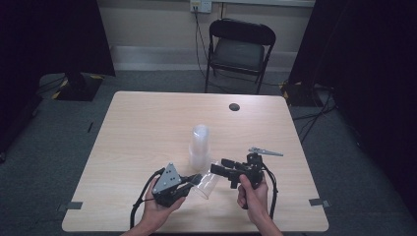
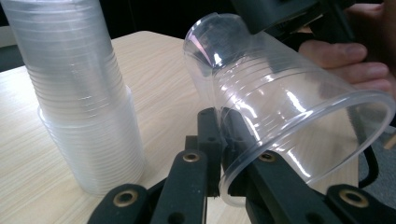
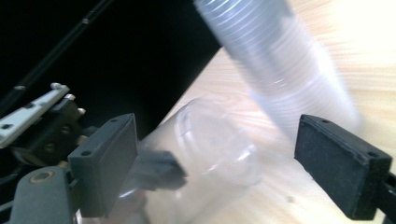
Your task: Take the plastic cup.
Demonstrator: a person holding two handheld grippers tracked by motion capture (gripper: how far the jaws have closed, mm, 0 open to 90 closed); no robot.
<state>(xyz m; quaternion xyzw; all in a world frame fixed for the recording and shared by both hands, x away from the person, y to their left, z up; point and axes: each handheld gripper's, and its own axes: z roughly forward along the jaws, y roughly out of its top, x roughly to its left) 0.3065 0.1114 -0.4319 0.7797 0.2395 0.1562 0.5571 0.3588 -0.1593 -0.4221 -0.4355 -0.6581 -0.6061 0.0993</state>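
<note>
High view gives the layout: the table [image 1: 147, 128] carries a stack [image 1: 199, 147] of clear cups near its middle, and just in front of that stack I hold one loose cup [image 1: 206, 184] off the surface, tilted on its side. My left fingers [image 2: 219, 154] are pinched shut on its rim, one inside the wall and one outside. My right fingers [image 3: 233, 158] stand wide apart with the closed bottom end of the cup lying between them, neither pad touching it.

To do this well, I judge I should keep the left pinch light, since the thin rim already buckles a little where it is squeezed, and bring the right fingers around the ribbed wall near the bottom before closing gently, square to the cup, so it does not pop sideways.

I can read no brand, label or writing on anything.
</note>
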